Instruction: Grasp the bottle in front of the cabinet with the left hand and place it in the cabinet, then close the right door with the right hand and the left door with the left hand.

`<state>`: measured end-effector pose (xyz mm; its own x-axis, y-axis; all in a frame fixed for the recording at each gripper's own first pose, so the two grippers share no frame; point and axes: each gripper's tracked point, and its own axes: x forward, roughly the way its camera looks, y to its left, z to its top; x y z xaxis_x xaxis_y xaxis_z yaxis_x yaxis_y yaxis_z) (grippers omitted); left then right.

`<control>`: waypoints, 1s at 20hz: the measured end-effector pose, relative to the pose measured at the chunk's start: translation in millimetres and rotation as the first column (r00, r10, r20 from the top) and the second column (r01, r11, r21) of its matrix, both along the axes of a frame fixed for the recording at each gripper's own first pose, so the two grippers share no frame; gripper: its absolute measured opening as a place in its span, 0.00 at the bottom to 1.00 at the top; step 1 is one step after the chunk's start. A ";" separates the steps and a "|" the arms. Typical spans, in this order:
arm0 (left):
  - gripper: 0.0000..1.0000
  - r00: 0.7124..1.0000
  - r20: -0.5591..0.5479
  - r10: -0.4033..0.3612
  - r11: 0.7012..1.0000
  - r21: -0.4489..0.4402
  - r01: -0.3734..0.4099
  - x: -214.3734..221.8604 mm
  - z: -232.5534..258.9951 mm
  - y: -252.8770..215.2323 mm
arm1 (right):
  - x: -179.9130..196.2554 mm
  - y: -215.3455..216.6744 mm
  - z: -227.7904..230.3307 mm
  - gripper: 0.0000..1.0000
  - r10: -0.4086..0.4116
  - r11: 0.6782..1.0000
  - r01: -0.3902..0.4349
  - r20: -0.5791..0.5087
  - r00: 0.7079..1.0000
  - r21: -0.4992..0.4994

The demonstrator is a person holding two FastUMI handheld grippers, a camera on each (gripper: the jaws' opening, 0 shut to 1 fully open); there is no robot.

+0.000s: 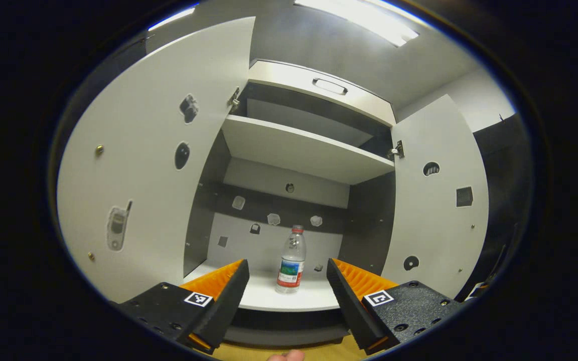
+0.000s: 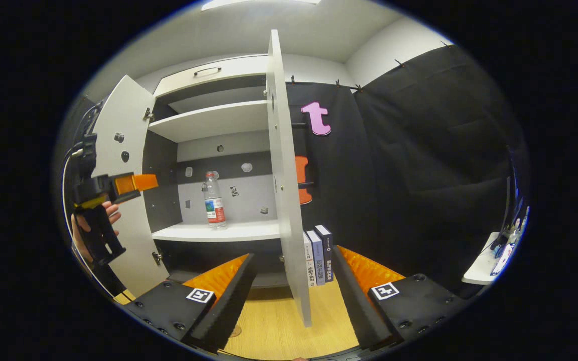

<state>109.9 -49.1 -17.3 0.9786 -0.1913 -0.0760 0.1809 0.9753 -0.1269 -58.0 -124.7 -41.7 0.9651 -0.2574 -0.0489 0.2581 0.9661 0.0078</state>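
Left gripper view looks straight into the open cabinet (image 1: 314, 150), where one bottle (image 1: 291, 260) stands upright on the lower shelf (image 1: 289, 298), near its front edge and roughly centred, with its cap on top. The left hand-held gripper (image 1: 287, 291) sits in front of the shelf with its fingers spread and nothing between them; the bottle is apart from both fingers, which suggests the placing step is done and the bottle stands free. Two doors are counted, the left door (image 1: 153, 165) and the right door (image 1: 439, 200), both swung wide, so both closing steps remain. In the right gripper view, the right hand-held gripper (image 2: 294, 288) is also spread and empty, with the edge of the right door (image 2: 289, 200) between its fingers, a position suited to pushing that door shut. Three books (image 2: 317, 255) stand upright on the wooden floor (image 2: 274, 326) just beside the cabinet.
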 end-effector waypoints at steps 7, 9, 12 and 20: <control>0.94 0.996 0.010 0.085 0.994 0.061 -0.086 -67.9 -33.3 19.8 | 6.5 -63.4 69.3 0.98 -0.084 0.994 0.089 0.077 0.993 -0.064; 0.94 0.997 -0.006 0.082 0.995 0.054 -0.082 -75.7 -37.5 18.1 | 11.8 -87.1 91.2 0.98 -0.128 0.987 0.137 0.112 0.985 -0.078; 0.95 0.998 -0.027 0.056 0.998 0.012 -0.056 -84.7 -42.9 12.7 | 31.4 -115.8 118.1 0.97 -0.171 0.975 0.187 0.136 0.976 -0.118; 0.94 0.995 -0.030 0.093 0.995 0.039 -0.092 -97.1 -52.1 37.1 | 74.7 -109.3 126.9 0.97 -0.127 0.981 0.146 0.144 0.981 -0.129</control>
<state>12.8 -12.0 -69.4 0.9889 -0.0966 -0.1130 0.0861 0.9918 -0.0943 16.7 -234.0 85.2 0.9157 -0.3823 0.1241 0.3932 0.9160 -0.0799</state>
